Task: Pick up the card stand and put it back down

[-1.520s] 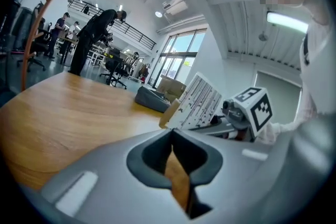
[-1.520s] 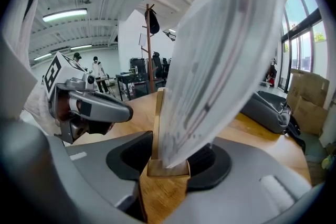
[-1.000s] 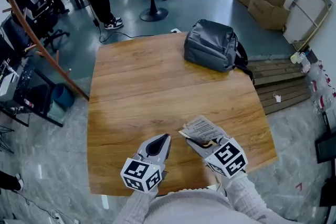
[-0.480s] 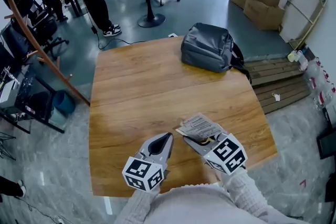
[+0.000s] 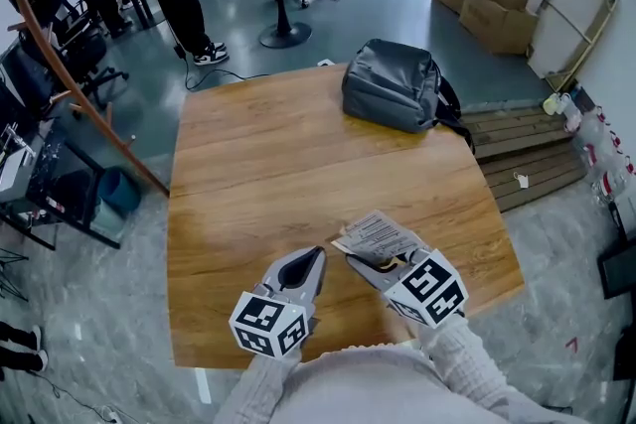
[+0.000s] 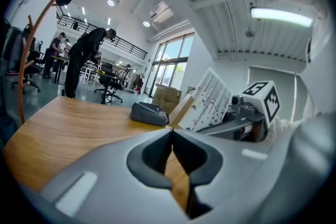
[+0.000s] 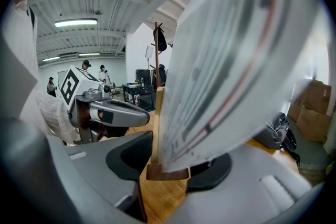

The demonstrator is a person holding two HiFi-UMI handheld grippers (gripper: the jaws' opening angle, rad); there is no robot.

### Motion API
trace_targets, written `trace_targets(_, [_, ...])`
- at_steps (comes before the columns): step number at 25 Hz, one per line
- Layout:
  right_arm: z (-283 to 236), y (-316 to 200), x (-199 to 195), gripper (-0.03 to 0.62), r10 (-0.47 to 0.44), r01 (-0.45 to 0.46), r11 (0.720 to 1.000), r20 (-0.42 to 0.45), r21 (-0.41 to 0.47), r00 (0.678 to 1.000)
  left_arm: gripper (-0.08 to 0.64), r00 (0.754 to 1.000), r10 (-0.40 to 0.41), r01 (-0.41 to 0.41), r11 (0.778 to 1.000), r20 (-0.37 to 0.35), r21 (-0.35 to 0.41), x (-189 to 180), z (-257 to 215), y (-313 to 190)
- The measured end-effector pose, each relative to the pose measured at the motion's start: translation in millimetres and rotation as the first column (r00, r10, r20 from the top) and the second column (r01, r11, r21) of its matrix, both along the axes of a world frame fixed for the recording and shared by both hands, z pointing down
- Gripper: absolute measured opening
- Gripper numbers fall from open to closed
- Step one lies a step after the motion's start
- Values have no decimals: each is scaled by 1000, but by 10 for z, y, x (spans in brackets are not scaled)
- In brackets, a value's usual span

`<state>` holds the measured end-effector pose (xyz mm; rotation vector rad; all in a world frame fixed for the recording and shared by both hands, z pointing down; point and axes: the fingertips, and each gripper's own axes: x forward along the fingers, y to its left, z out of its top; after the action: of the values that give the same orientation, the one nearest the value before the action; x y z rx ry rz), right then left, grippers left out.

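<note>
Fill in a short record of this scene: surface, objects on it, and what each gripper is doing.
surface: wooden table
objects: card stand; backpack
backpack place: far side of the table, lying flat
card stand place: near edge, tilted, in the right gripper
left gripper: jaws together, empty, beside the card stand
right gripper: closed on the card stand's wooden base

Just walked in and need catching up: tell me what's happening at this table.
A person works over the brown wooden table with a tool in each hand. The right tool is clamped on the base of a small wooden card stand that holds a printed white card. The left tool is shut and empty, close beside it. A grey backpack sits at the table's far edge.
</note>
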<state>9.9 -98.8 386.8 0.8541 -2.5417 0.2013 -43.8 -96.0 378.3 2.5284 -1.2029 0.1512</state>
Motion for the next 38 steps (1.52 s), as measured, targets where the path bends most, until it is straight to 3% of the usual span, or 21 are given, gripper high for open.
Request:
trace_targets(16, [353, -230, 25, 187, 6, -8, 999, -56, -48, 998, 9, 1000, -22, 22, 999, -11, -39, -75, 159, -147])
trace_targets(21, [685, -327, -17, 187, 1, -8, 994, -69, -108, 998, 8, 998, -55, 54, 997, -28, -51, -172, 317, -262])
trace_targets(25, [974, -308, -26, 187, -6, -9, 988, -95, -155, 995, 9, 997, -68, 65, 994, -24, -89, -181, 503, -282])
trace_targets(38, [1668, -330, -63, 186, -30, -4, 980, -169, -197, 985, 9, 996, -86, 76, 972, -36, -225, -139, 1121, -270])
